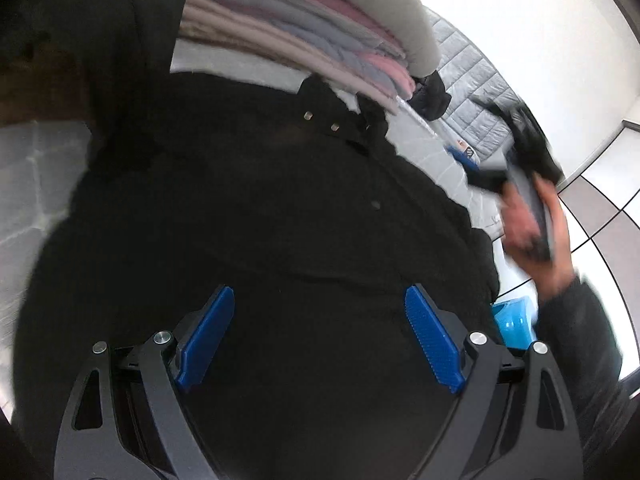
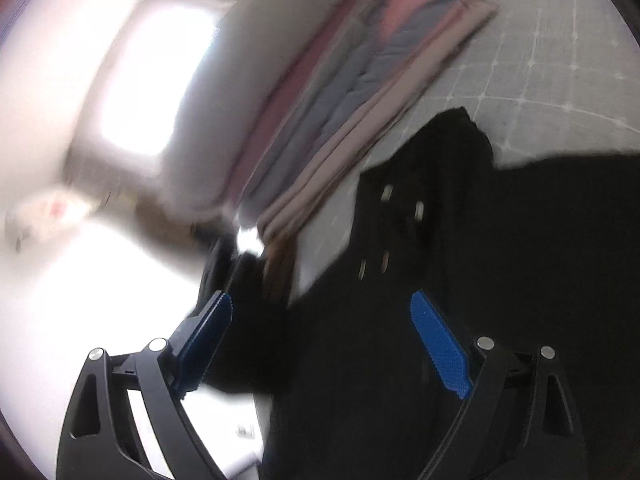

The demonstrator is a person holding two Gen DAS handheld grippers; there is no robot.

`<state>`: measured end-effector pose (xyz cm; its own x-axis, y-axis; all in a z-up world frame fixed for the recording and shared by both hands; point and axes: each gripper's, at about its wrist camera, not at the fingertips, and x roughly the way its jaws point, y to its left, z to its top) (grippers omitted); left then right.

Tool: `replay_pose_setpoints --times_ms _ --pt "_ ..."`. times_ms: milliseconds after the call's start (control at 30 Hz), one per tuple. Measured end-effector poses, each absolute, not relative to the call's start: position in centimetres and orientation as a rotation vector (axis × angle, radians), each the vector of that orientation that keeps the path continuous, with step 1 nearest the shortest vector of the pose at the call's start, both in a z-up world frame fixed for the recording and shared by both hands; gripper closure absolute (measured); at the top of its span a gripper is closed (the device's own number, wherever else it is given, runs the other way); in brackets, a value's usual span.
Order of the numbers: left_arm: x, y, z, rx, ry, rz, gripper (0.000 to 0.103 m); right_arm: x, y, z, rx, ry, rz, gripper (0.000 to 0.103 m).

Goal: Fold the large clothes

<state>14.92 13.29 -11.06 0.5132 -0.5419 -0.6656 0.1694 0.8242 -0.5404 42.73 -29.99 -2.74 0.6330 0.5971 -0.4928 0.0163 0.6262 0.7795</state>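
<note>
A large black garment [image 1: 280, 200] with metal snaps [image 1: 308, 115] lies spread over a grey quilted surface [image 1: 472, 92]. My left gripper [image 1: 320, 294] hovers over the garment's middle, open, with nothing pinched between its blue pads [image 1: 434, 344]. In the right wrist view, which is blurred, the same black garment [image 2: 500, 260] fills the lower right with its snaps [image 2: 419, 210] showing. My right gripper [image 2: 320, 298] stands open over the garment's edge, holding nothing. A person's hand [image 1: 520, 232] grips that right tool at the far right of the left wrist view.
A tall stack of folded clothes [image 1: 288, 28] in pink, grey and beige sits behind the garment, also in the right wrist view as the stack [image 2: 340, 100]. A small black item [image 1: 432, 94] lies beside it. A blue object [image 1: 514, 324] and tiled floor [image 1: 600, 184] are at right.
</note>
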Motion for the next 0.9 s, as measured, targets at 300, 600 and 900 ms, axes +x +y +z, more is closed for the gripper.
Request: replay_pose_setpoints --times_ms 300,600,900 --pt "15.6 14.0 -14.9 -0.509 0.985 -0.450 0.018 57.9 -19.2 -2.8 0.130 1.145 -0.013 0.015" --pt "16.4 14.3 -15.2 -0.541 0.983 -0.461 0.018 55.6 -18.4 -5.0 0.033 1.150 -0.139 0.094" --pt "16.6 14.2 -15.3 -0.553 0.974 -0.468 0.018 42.7 -28.7 -6.1 0.832 0.834 0.096 0.097"
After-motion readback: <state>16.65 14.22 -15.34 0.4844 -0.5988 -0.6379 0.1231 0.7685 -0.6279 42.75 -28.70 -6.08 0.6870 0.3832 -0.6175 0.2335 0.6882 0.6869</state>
